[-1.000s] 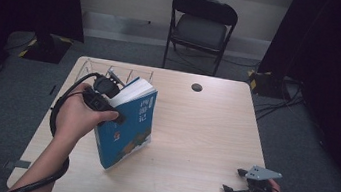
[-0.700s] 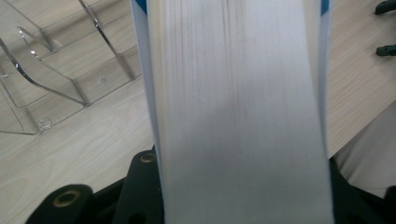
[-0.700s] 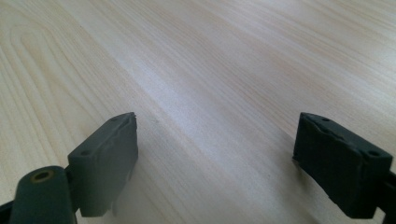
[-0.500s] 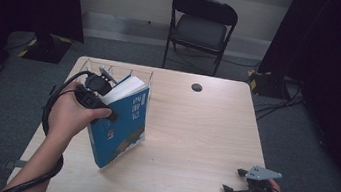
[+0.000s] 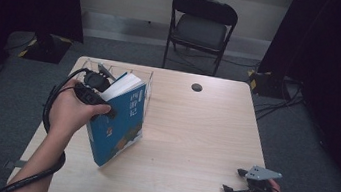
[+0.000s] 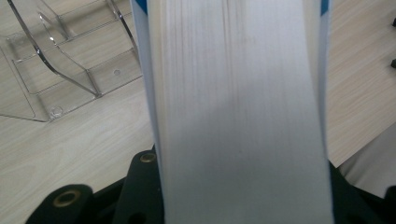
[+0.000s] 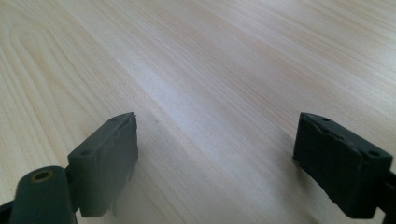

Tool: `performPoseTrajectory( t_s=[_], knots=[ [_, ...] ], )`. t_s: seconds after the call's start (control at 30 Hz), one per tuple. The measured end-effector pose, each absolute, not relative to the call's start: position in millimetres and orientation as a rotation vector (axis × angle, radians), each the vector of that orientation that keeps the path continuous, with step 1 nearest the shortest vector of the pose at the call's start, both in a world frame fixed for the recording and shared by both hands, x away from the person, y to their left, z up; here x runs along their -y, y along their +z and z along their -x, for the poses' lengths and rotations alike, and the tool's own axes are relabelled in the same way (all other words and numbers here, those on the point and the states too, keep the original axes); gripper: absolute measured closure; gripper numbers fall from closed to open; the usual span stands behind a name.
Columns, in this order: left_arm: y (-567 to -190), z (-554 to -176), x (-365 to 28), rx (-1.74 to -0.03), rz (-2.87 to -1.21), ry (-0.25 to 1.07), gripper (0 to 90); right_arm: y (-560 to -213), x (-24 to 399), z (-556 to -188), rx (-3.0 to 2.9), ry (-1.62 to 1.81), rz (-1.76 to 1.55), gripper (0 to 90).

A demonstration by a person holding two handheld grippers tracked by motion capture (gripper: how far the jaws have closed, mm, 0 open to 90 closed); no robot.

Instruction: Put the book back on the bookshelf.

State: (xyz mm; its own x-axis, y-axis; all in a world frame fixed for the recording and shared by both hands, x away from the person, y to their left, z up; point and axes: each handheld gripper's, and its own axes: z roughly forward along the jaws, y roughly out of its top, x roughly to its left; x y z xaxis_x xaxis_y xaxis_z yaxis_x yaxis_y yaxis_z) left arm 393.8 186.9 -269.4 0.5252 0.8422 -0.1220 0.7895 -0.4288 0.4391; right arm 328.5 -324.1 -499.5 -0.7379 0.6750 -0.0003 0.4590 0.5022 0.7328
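Note:
A thick book with a blue cover (image 5: 121, 124) stands tilted on its lower corner at the left of the wooden table (image 5: 192, 139). My left gripper (image 5: 109, 111) is shut on the book near its top, held by a hand. In the left gripper view the white page edge (image 6: 238, 107) runs up between the black jaws, with blue cover on both sides. A clear plastic rack (image 5: 141, 73) stands just behind the book at the back left, also visible as the rack (image 6: 60, 60) beside the pages. My right gripper (image 5: 233, 180) rests at the front right, open over bare wood (image 7: 215, 149).
A small black round disc (image 5: 197, 87) lies near the table's back edge. A black folding chair (image 5: 201, 24) stands behind the table. Cables trail over the grey floor at the right. Bare wood lies between the book and the right gripper.
The left hand and the book have shifted slightly to the left, toward the rack's side. The right gripper has stayed where it was.

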Motion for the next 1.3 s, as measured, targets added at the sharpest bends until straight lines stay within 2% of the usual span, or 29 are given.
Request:
performPoseTrajectory(
  t_s=[1.3],
  knots=[
    [-269.3,-418.6,-183.1,-1.441,-2.255,0.22,62.1,-499.6,324.0,-328.7,-2.466,1.079,-0.955,13.3]
  ],
)
